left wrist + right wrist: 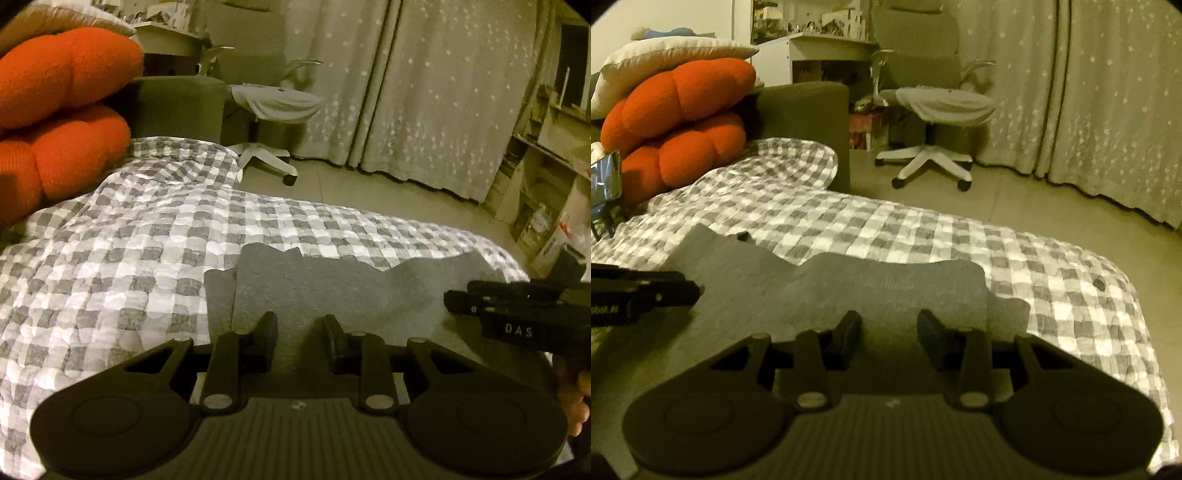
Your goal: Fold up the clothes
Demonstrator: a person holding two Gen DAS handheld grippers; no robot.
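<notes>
Grey garment (827, 291) lies spread flat on the bed's checked quilt (923, 236), near the front edge, directly under both grippers. Far edge wavy and uneven; a narrower darker layer shows along one side in the left wrist view (219, 295), so it looks partly doubled over there.

Left gripper (300, 338): jaws parted by a modest gap, nothing between them, hovering over the near part of the cloth. Right gripper (889, 338): likewise parted, empty, above the cloth's near-right portion. Whether either pad touches the fabric cannot be told.

Handling, by judgement: soft knit, light, limp, no stiffness. It will sag and drape from any pinch point, and may drag on the quilt rather than slide. Not fragile.

Where to take hold: the near hem, one pinch toward each corner, well apart, so the edge lifts level. Risk: pinching the quilt along with it.

Orange cushions (683, 122) and office chair (934, 110) well clear.
</notes>
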